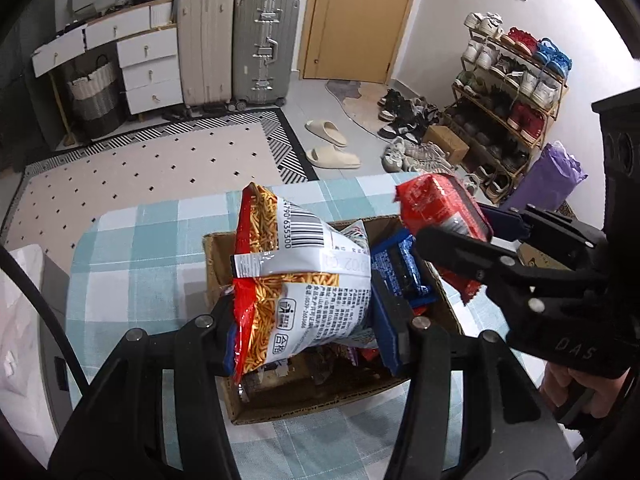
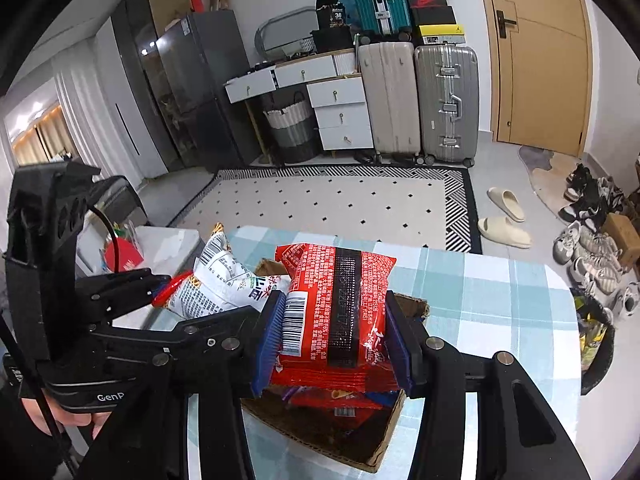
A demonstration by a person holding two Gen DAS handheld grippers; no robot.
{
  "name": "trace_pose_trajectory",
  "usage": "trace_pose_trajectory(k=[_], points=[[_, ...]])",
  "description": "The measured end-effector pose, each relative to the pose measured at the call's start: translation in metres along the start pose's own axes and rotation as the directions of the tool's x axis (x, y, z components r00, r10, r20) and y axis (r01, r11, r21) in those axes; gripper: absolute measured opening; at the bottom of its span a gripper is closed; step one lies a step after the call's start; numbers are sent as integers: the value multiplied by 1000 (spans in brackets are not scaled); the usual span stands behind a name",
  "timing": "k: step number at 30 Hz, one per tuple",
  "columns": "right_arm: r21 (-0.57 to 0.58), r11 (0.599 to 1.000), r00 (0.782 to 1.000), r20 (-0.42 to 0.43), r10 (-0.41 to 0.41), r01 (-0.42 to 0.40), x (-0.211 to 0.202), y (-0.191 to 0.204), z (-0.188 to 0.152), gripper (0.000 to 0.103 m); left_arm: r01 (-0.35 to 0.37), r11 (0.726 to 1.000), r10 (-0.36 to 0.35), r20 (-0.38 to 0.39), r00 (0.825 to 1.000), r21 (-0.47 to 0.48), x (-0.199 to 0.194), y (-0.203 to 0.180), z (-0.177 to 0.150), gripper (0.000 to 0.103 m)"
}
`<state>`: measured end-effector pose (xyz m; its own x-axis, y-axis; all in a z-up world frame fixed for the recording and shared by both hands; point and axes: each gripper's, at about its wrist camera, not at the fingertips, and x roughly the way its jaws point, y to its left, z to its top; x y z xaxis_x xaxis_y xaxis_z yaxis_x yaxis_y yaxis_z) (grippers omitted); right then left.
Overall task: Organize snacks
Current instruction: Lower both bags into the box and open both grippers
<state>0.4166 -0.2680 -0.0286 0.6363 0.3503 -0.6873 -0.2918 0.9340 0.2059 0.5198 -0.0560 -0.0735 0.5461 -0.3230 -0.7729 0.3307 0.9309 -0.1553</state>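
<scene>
Above an open cardboard box on a checked table, the left gripper has its jaws clamped on a noodle-snack bag, while the right gripper grips a red packet.

Both grippers point downward side by side; the left gripper and the right gripper each clamp a packet.
</scene>
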Motion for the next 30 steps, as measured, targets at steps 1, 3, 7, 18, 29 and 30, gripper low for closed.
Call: trace_pose_trajectory(k=[1, 3, 7, 18, 29, 30], points=[[-2, 1000, 1000, -5, -5, 5, 3, 0, -1, 48, 6, 1000, -6, -2, 1000, 1, 2, 0, -1, 49], [-1, 1000, 1000, -8, -13, 13, 7, -1, -1, 48, 9, 1000, -9, -15, 1000, 7, 6, 2, -4, 49], [18, 1000, 999, -33, -24, 25, 18, -6, -4, 48, -15, 999, 16, -27, 1000, 38, 13, -4, -8, 52], [59, 998, 999, -53, -11, 14, 32, -13, -11, 48, 2, 1000, -1, -64, 998, 12, 21, 16, -3, 64], [30, 999, 999, 26, -35, 34, -2, -6, -10, 50, -111, 991, 111, 13, 994, 77, -15, 0, -17, 70], [27, 999, 999, 30, -36, 35, -5, -5, -10, 50, -135, 987, 132, 32, 991, 85, -20, -3, -20, 70]])
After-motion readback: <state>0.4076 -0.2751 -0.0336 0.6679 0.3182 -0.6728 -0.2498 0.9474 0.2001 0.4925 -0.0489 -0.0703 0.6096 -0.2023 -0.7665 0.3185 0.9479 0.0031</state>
